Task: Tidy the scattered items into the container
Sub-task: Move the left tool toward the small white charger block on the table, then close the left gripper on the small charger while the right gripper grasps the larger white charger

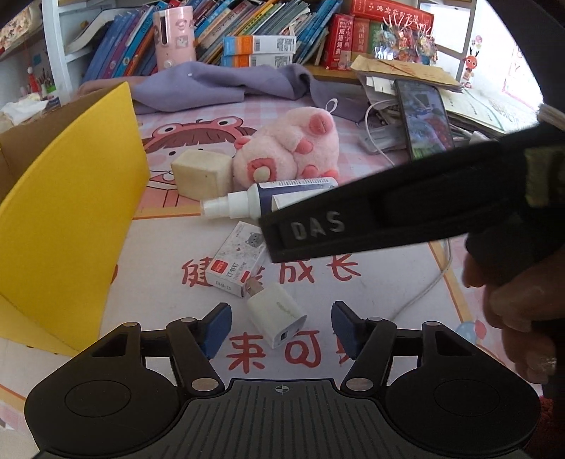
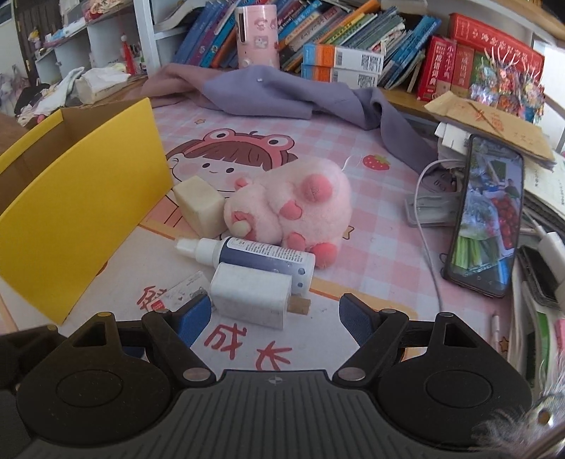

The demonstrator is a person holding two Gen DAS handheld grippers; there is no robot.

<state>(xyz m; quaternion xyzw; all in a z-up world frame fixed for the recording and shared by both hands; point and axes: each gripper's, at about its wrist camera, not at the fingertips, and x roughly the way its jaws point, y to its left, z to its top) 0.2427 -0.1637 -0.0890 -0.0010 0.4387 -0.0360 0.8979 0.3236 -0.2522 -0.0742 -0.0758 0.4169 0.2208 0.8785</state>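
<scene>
A white charger plug (image 1: 277, 315) lies on the mat between the open fingers of my left gripper (image 1: 280, 328). It also shows in the right wrist view (image 2: 250, 299), just ahead of my open right gripper (image 2: 273, 319). Beside it lie a small staples box (image 1: 238, 263), a white spray bottle (image 1: 268, 199), a cream soap block (image 1: 201, 173) and a pink plush toy (image 1: 289, 148). The yellow cardboard box (image 1: 67, 212) stands open at the left. The right gripper's black body (image 1: 406, 212) crosses the left wrist view above the bottle.
A phone (image 2: 487, 219) leans upright at the right with a white cable (image 2: 429, 247) trailing over the mat. A purple cloth (image 2: 282, 91) lies at the back before shelves of books (image 2: 353, 31). Stacked papers (image 2: 494, 123) crowd the right edge.
</scene>
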